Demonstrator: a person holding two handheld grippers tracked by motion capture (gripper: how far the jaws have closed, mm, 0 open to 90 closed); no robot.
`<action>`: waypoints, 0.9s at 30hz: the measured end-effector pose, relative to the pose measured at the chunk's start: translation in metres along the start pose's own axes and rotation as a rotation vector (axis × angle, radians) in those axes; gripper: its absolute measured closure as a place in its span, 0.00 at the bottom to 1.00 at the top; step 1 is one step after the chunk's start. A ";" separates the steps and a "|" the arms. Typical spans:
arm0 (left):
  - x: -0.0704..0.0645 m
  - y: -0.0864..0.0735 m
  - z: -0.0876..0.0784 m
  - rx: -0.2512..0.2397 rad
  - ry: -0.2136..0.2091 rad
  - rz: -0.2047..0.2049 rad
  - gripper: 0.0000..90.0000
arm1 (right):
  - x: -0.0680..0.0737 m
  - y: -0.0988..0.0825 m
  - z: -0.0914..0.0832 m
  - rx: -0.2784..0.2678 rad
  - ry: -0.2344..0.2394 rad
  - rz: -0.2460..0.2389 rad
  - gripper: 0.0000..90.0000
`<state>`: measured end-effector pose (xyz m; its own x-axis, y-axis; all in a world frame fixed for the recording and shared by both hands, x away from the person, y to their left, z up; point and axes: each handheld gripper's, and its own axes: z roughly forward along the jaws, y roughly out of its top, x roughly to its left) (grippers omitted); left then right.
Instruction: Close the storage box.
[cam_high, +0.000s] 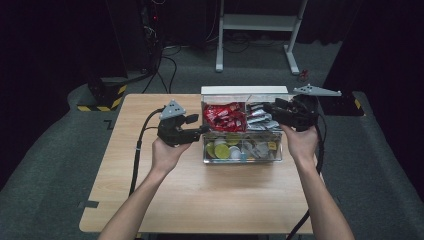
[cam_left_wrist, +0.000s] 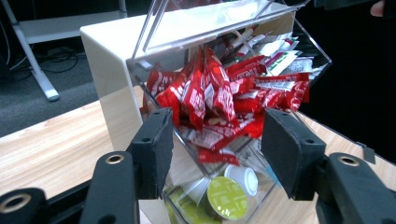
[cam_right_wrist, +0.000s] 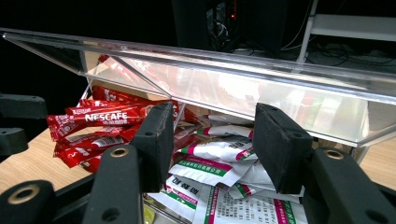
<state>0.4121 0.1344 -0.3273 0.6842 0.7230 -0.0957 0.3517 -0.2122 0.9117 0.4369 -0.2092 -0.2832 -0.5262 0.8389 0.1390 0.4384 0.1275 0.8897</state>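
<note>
At the left centre of the high view, the left gripper (cam_high: 200, 129) is hovering just beside the left wall of the clear plastic organiser (cam_high: 242, 159), its jaws standing wide apart and holding nothing. In the left gripper view those jaws are framing the red sachets (cam_left_wrist: 219, 95) piled in the upper left compartment, with the green capsules (cam_left_wrist: 227, 198) lying in the lower compartment beneath them.

Moving right, the organiser is sitting at the middle of the wooden table (cam_high: 200, 200), toward its far edge, with its clear lid (cam_right_wrist: 243, 70) tilted up and open.

At the right centre, the right gripper (cam_high: 270, 111) is reaching over the upper right compartment, jaws also wide open and empty. The right gripper view is showing the white sachets (cam_right_wrist: 219, 161) lying directly between and below the jaws.

This looks like the reaching step before a pick. The next move probably calls for lowering the right gripper onto one white sachet and closing on it without snagging the lid.
</note>
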 end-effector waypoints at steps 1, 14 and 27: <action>0.000 0.002 0.002 0.003 -0.001 -0.002 0.49 | 0.000 0.000 0.000 0.001 0.001 0.001 0.54; -0.004 0.013 0.025 0.046 0.031 0.044 0.56 | -0.001 -0.001 0.000 -0.005 0.009 0.008 0.54; -0.007 0.021 0.033 0.085 0.071 0.094 0.69 | 0.003 -0.001 0.004 -0.002 0.015 0.008 0.54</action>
<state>0.4353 0.1030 -0.3208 0.6710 0.7412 0.0201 0.3430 -0.3342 0.8779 0.4379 -0.2047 -0.2857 -0.5335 0.8318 0.1532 0.4411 0.1191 0.8895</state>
